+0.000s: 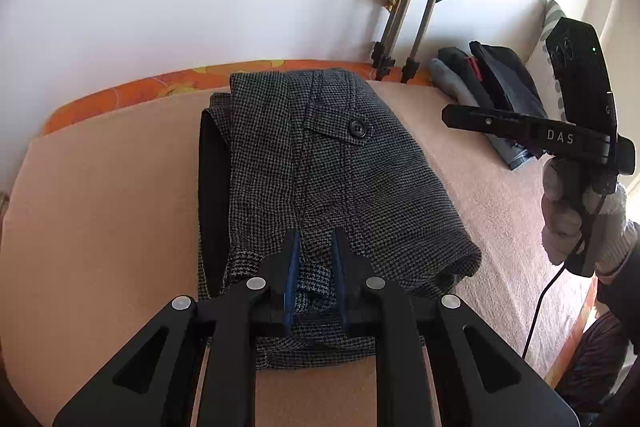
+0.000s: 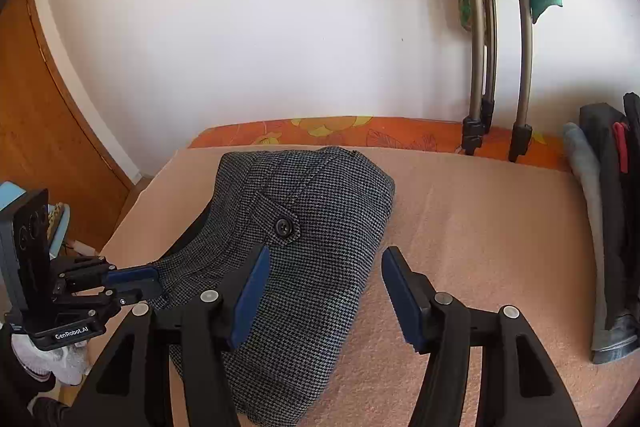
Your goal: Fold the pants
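Observation:
Grey houndstooth pants (image 1: 328, 179) lie folded into a compact bundle on a peach blanket (image 1: 100, 227), with a buttoned back pocket flap (image 1: 348, 127) on top. My left gripper (image 1: 316, 247) is narrowed on a fold of the pants' near edge, and it shows from the side in the right wrist view (image 2: 140, 283). My right gripper (image 2: 324, 275) is open and empty, held above the right edge of the pants (image 2: 304, 227). It also shows in the left wrist view (image 1: 452, 117), raised at the right.
A stack of folded dark clothes (image 2: 608, 219) lies at the right on the blanket (image 2: 480, 247). Tripod legs (image 2: 480, 67) lean on the white wall behind. An orange floral sheet (image 2: 320, 131) edges the bed. A wooden door (image 2: 40, 127) stands at left.

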